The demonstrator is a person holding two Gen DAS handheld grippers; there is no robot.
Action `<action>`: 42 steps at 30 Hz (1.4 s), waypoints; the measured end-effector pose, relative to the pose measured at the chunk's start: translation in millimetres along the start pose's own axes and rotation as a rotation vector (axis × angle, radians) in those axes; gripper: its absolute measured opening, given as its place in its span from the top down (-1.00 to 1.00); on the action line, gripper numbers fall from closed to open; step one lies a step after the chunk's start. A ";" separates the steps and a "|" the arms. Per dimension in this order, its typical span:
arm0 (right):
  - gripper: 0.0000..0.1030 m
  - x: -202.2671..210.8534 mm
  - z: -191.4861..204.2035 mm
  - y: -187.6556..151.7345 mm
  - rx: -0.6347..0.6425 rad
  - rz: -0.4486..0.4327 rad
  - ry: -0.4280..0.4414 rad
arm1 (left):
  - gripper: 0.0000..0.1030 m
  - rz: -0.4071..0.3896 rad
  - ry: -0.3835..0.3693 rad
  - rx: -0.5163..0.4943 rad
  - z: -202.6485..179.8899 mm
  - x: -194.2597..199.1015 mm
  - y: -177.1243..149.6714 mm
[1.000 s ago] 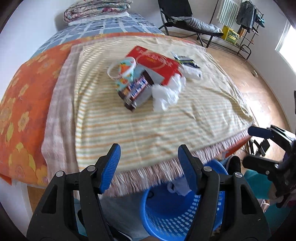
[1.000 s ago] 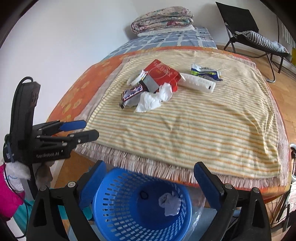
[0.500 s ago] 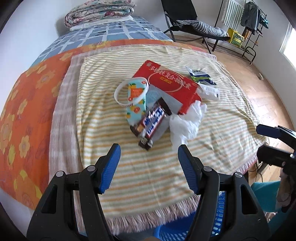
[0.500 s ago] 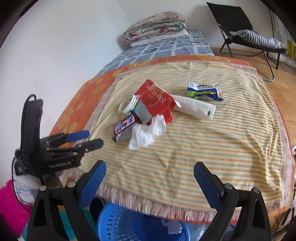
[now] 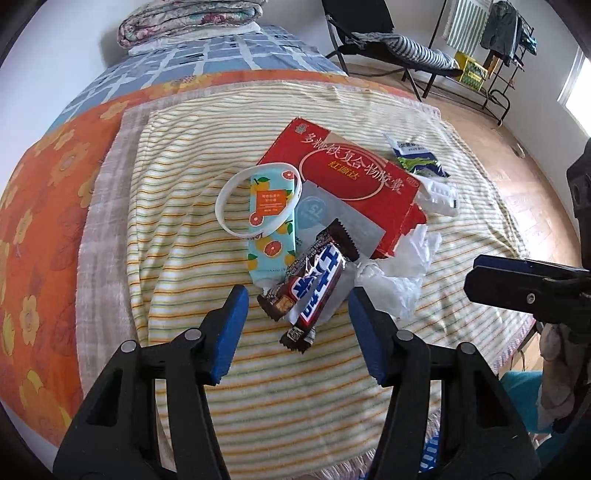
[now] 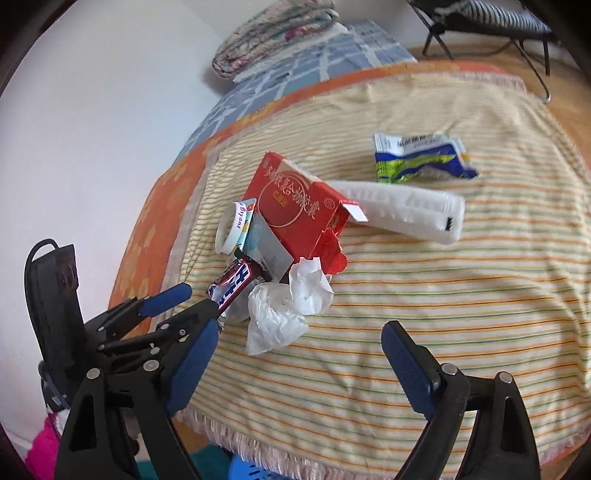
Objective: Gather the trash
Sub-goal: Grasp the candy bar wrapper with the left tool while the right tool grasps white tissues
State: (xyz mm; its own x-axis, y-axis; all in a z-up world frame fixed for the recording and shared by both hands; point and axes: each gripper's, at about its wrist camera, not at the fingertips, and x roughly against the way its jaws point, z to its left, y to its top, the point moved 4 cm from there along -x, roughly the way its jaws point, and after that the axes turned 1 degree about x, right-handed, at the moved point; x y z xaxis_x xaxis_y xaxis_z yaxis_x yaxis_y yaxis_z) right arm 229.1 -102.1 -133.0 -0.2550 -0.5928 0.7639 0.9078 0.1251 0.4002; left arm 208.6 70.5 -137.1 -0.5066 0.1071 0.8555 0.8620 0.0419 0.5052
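Observation:
A pile of trash lies on the striped blanket (image 5: 258, 387): a candy bar wrapper (image 5: 312, 288), a red box (image 5: 351, 181), a citrus-print pouch (image 5: 271, 225) with a white ring (image 5: 225, 206), crumpled tissue (image 5: 399, 269) and a blue-green packet (image 5: 419, 158). My left gripper (image 5: 295, 314) is open, its fingers on either side of the candy wrapper's near end. My right gripper (image 6: 295, 365) is open and empty, just short of the tissue (image 6: 284, 306). A white tube (image 6: 402, 210) lies behind the red box (image 6: 295, 206).
A blue basket rim (image 6: 251, 472) peeks out below the blanket's fringe. A folded quilt (image 5: 188, 18) lies at the bed's far end. A folding chair (image 5: 384, 40) and a clothes rack (image 5: 506, 33) stand on the wooden floor at right.
Both grippers have moved up from over the blue basket and forward over the bed. The left one has come up to the candy wrapper; both stayed open.

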 end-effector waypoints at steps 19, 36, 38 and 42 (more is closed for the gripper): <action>-0.39 -51.5 16.0 -2.0 0.039 0.083 -0.003 | 0.87 0.043 0.008 0.022 16.3 -10.3 -11.2; 0.47 -35.4 16.3 -11.4 0.124 0.068 -0.035 | -0.02 0.032 -0.024 0.019 11.9 -5.1 -6.5; 0.47 -30.6 13.9 -12.8 0.130 0.061 -0.049 | -0.17 0.011 -0.009 0.000 7.2 -5.7 -4.1; 0.47 -21.8 8.5 -15.6 0.137 0.050 -0.061 | -0.17 0.032 0.007 -0.033 -3.1 -17.4 -2.2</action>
State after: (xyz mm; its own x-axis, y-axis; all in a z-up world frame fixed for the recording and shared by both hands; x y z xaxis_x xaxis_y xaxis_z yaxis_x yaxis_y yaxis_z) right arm 217.7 -84.4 -151.6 -0.2339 -0.5339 0.8125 0.8670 0.2638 0.4229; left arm 215.5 65.5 -152.8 -0.4792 0.1008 0.8719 0.8766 0.0056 0.4811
